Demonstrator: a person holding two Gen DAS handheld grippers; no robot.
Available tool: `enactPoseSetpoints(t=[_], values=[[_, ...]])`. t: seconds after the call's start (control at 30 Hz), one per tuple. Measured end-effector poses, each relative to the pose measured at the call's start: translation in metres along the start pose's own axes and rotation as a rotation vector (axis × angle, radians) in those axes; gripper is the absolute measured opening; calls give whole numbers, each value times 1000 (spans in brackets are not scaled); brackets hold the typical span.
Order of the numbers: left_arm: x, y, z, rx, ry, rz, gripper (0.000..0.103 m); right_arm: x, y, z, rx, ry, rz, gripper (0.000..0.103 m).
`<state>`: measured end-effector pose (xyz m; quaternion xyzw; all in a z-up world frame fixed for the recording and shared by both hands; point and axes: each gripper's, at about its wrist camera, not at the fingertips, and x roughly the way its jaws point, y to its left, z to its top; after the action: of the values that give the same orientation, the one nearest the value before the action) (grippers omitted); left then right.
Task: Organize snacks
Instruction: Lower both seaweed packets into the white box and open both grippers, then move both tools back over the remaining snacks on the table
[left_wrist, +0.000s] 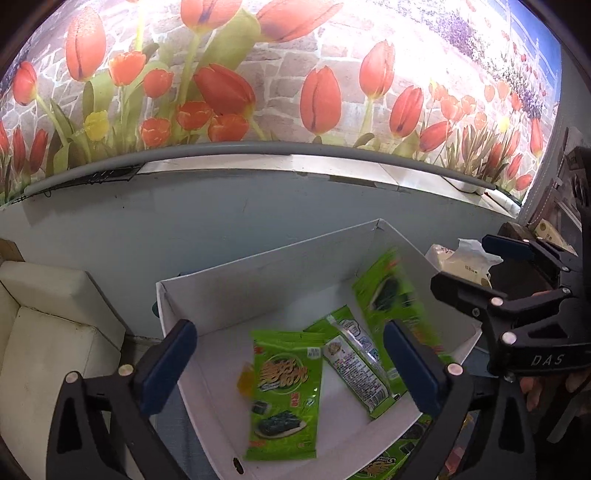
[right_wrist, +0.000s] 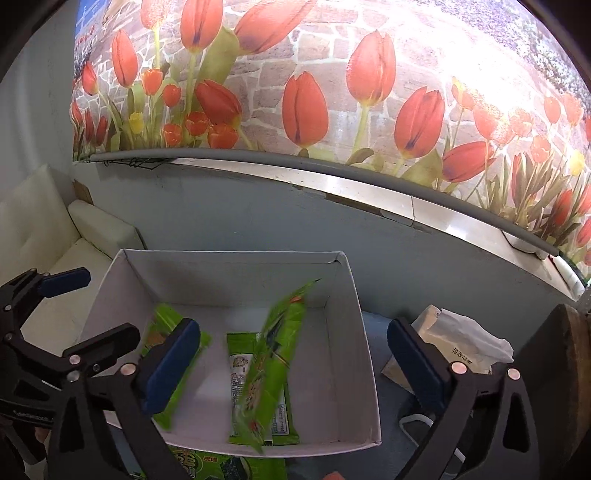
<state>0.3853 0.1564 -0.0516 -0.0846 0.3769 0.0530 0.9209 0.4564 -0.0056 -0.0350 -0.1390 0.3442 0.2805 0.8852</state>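
A white cardboard box (left_wrist: 258, 273) (right_wrist: 354, 317) holds green seaweed snack packets. In the left wrist view one packet (left_wrist: 284, 395) lies face up, another (left_wrist: 354, 365) lies back up, and a third, blurred packet (left_wrist: 391, 299) is in the air over the box's right side. In the right wrist view that blurred packet (right_wrist: 273, 362) is tilted on edge above the flat ones (right_wrist: 240, 373), and another packet (right_wrist: 173, 354) lies at the left. My left gripper (left_wrist: 291, 365) is open and empty over the box. My right gripper (right_wrist: 295, 362) is open, the blurred packet free between its fingers.
More green packets (left_wrist: 391, 461) (right_wrist: 207, 465) lie in front of the box. A tissue pack (left_wrist: 461, 262) (right_wrist: 458, 347) sits right of the box. A white sofa (left_wrist: 44, 332) (right_wrist: 40, 236) stands at the left. A tulip-print wall with a grey ledge (left_wrist: 258, 151) runs behind.
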Motion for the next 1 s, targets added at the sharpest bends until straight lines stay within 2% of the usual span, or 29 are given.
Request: enactPoseSetpoints(t=[0.1,0.2,0.4,0.53,0.63,0.8,0.9,1.0], values=[[0,-4,-2,35,19,27,103,-5,-6,-1,15,-14,4,103],[-8,-7,-3,49,-1,30,103,-10,-7,1,18,-26,-8,103],[-19,-1,1,0,-27,13,103,-15,-10,-1,61,-33,7,103],[-26,-2,0,9,-27,26,103,-16,-12,-8,90,-26,7,103],[-38,-3,-4,-1,-65,25,103,-23,-13,-17,109,-34,9,103],[-67,-12,-23,11,-90,20,103,-61,-7,-45,115,-76,-8,103],[-88,-23,-46,43,-91,38,103,-88,-2,-74,105,-83,-34,103],[-110,-35,-76,83,-97,15,103,-112,3,-111,110,-77,-46,103]])
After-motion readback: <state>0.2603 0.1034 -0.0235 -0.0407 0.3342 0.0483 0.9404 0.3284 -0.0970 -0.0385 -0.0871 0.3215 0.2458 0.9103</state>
